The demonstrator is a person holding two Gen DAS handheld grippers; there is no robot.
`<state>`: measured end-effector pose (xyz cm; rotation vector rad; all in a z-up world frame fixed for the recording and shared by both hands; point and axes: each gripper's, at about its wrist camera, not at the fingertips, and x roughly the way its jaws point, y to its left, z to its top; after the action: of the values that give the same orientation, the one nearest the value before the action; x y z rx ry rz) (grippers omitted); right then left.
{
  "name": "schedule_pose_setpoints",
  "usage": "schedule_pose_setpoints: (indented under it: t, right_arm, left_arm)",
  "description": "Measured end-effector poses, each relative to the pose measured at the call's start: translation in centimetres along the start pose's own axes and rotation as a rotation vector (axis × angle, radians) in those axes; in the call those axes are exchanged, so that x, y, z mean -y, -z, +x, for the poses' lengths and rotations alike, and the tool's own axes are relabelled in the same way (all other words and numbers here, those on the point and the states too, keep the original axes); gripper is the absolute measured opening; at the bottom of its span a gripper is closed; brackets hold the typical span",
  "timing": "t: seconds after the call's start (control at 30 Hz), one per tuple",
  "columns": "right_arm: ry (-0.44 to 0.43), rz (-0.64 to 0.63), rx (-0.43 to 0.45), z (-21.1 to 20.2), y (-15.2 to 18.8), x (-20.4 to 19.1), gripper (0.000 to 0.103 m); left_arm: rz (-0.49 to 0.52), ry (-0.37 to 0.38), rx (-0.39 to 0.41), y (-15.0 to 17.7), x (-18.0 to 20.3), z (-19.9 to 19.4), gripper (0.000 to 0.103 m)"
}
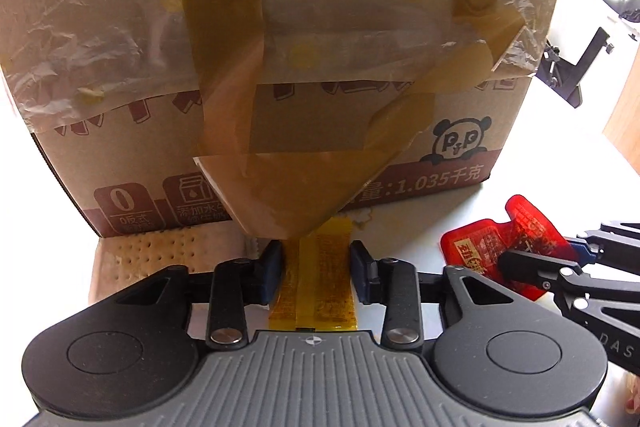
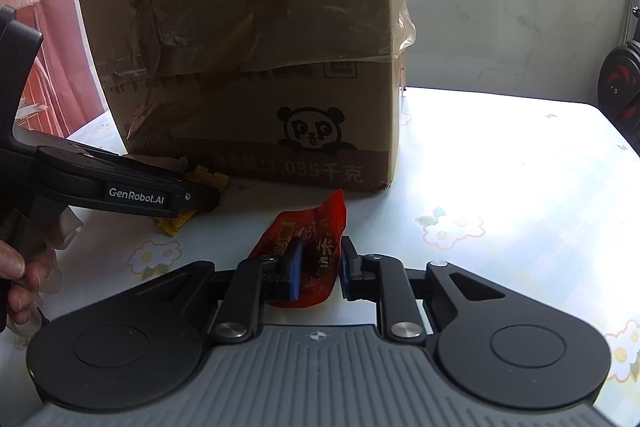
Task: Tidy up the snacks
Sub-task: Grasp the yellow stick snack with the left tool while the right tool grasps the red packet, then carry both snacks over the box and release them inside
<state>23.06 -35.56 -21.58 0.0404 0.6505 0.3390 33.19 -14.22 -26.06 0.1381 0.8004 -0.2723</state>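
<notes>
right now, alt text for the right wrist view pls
The right claw is shut on a red snack packet over a floral tablecloth, in front of a taped cardboard box printed with a panda. At left, the left claw reaches a yellow snack packet.
</notes>
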Motion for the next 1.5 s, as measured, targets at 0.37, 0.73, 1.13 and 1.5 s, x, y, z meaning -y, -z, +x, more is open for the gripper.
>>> schedule_pose_setpoints:
  t: [0.37,0.73,1.13,1.5]
  right_arm:
    - [-0.004,0.016,0.003,0.1,0.1,0.0,0.020]
    - [0.007,0.097,0.044,-1.4,-0.2,0.6,0.019]
    - [-0.067,0.060,0.296,-9.6,-6.9,-0.5,0.019]
    - [-0.037,-0.086,0.415,-9.0,-17.5,-2.9,0.019]
  left_arm:
    - [0.031,0.068,0.043,3.6,-0.2,-4.8,0.033]
    - [0.030,0.083,0.175,1.9,-2.3,-10.4,0.033]
    - [0.065,0.116,0.430,-2.1,-4.3,-19.1,0.033]
    - [0.029,0.157,0.499,-12.1,-5.7,-19.5,0.033]
